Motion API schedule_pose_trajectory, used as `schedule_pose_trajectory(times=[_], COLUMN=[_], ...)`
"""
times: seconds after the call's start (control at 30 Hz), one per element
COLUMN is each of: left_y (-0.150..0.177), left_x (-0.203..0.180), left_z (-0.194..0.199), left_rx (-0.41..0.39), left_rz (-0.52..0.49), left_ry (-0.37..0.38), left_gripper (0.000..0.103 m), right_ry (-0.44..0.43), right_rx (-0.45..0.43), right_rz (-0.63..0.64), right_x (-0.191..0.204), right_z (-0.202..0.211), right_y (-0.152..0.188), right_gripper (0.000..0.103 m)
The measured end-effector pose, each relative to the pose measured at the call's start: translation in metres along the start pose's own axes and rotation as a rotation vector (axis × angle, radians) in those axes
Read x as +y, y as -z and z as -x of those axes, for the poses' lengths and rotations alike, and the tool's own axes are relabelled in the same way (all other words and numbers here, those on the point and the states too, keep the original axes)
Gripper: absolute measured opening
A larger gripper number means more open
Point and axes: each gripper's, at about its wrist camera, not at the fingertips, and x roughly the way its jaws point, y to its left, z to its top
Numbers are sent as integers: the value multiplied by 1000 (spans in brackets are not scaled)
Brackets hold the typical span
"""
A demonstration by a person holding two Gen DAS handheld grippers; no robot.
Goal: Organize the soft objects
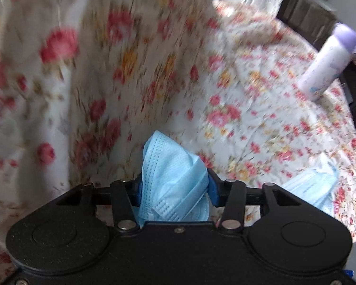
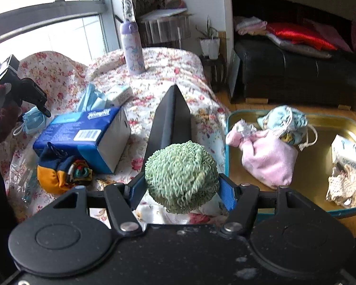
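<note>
Over the floral bedspread (image 2: 178, 71), left tool (image 1: 175, 190) clamps a mask (image 1: 173, 178), right tool (image 2: 181, 190) a green puff (image 2: 181, 173).

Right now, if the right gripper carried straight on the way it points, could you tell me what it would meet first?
Holding the green scrubber ball, the right gripper points at the dark upright folded board on the floral cloth. That board looks likely to be met first, though depth is hard to judge.
</note>
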Motion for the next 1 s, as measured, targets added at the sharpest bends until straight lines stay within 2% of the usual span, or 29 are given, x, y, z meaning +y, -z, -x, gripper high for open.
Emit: schedule_pose_trajectory(times=[0.17, 0.23, 0.6, 0.87, 1.0], left_y=[13, 23, 71, 102, 121], left_x=[-16, -21, -51, -112, -150], left_z=[37, 50, 114, 161, 182], left_rx=[-135, -158, -178, -162, -158], left_rz=[-102, -127, -224, -378, -472], left_ry=[37, 68, 193, 360, 446], left_gripper=[47, 47, 47, 47, 47], right_ry=[-1, 5, 82, 231, 326], right_rx=[-74, -98, -142, -202, -222], right_rz=[-7, -25, -203, -360, -390], right_x=[-3, -6, -43, -85, -109], right_z=[17, 23, 40, 52, 56], right_y=[0, -1, -4, -13, -19], right_gripper=[64, 64, 62, 62, 62])
